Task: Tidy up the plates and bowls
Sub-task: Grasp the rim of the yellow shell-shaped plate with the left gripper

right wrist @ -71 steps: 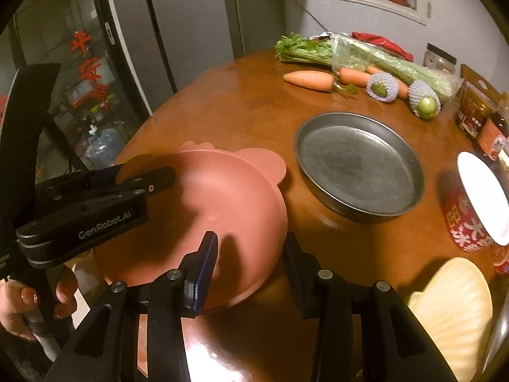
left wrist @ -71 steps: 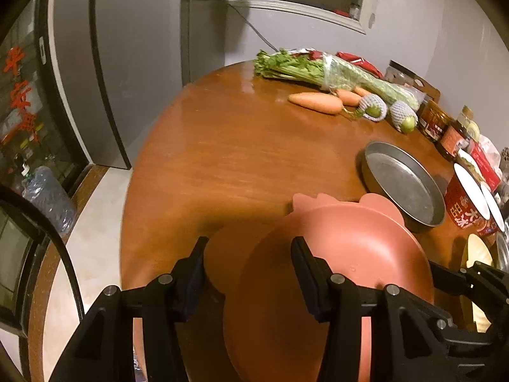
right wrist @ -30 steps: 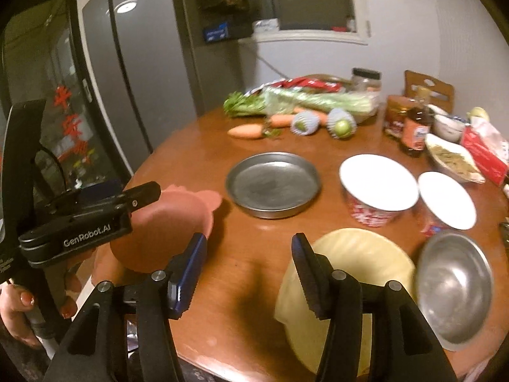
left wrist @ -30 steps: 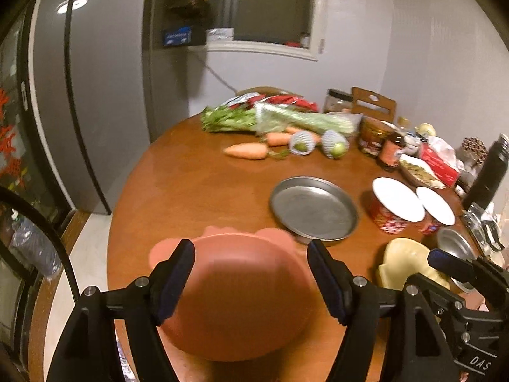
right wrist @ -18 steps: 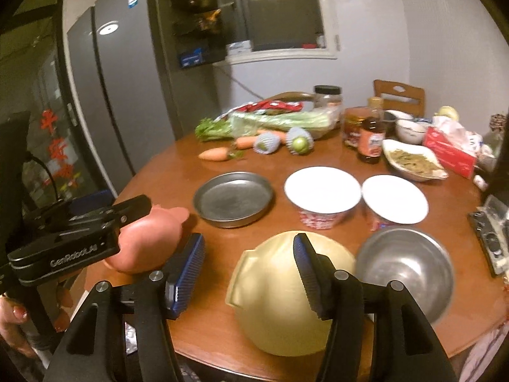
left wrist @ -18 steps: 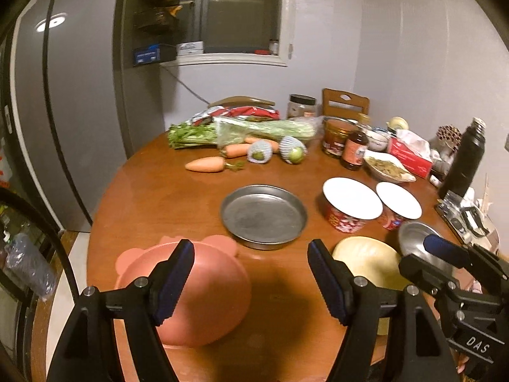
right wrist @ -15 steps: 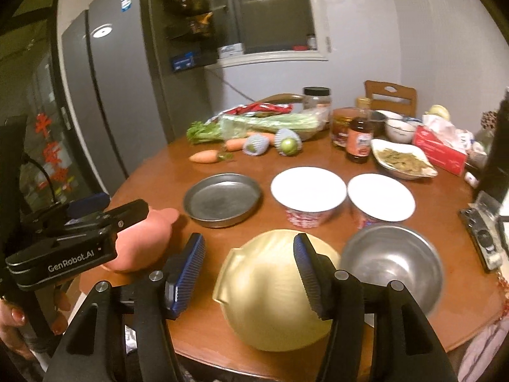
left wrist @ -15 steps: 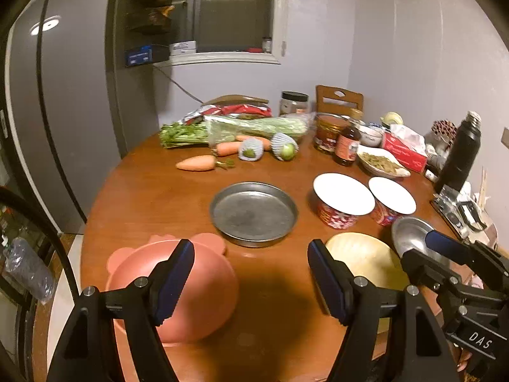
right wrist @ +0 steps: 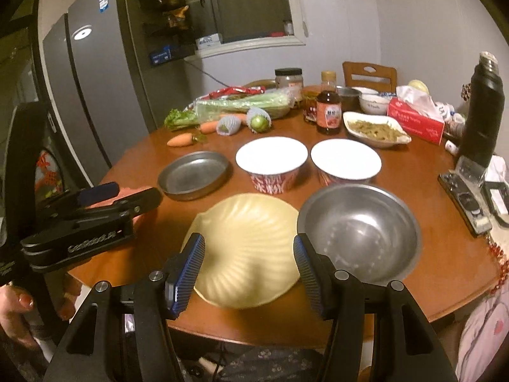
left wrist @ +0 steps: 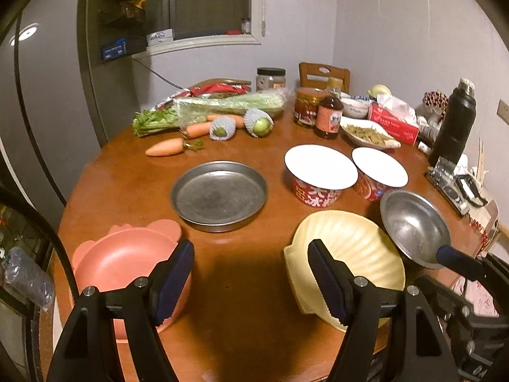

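**Dishes all apart, stacking not begun**

Four dishes sit singly on the desk [left wrist: 254, 286]: the pink bowl [left wrist: 124, 261] at the near left edge, the metal plate [left wrist: 219, 194] behind it, the yellow shell plate [right wrist: 245, 248] near the front, and the steel bowl [right wrist: 359, 232] just beside it on the right. Nothing is nested or stacked, so most of the sorting seems left. The left hand-held gripper [left wrist: 251, 277] is spread and empty above bare wood. The right hand-held gripper [right wrist: 248, 267], jaws just widened, holds nothing and hovers over the yellow shell plate.

Left gripper [left wrist: 251, 273] and right gripper [right wrist: 248, 267] both tilted down, jaws apart, nothing clamped.
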`<control>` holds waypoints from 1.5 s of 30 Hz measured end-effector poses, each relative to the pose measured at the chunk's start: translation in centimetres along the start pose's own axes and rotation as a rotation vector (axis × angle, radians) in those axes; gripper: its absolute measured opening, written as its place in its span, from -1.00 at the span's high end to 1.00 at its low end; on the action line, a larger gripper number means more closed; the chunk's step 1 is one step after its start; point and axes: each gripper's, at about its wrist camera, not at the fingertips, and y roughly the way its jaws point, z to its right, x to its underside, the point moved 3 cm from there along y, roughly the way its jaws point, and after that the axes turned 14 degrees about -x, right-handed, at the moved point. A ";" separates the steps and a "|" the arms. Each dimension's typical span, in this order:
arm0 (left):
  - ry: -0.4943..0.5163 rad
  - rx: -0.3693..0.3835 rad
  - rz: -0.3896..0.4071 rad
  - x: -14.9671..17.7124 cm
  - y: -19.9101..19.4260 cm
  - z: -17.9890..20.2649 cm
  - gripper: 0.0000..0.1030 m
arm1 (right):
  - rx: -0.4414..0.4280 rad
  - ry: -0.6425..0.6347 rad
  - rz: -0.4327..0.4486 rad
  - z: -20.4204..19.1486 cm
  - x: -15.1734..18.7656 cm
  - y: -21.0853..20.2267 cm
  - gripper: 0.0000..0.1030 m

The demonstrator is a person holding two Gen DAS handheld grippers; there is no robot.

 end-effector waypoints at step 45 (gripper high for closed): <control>0.035 0.109 -0.148 2.9 6.3 3.8 0.22 | 0.013 0.000 -0.107 1.9 2.9 6.7 -0.12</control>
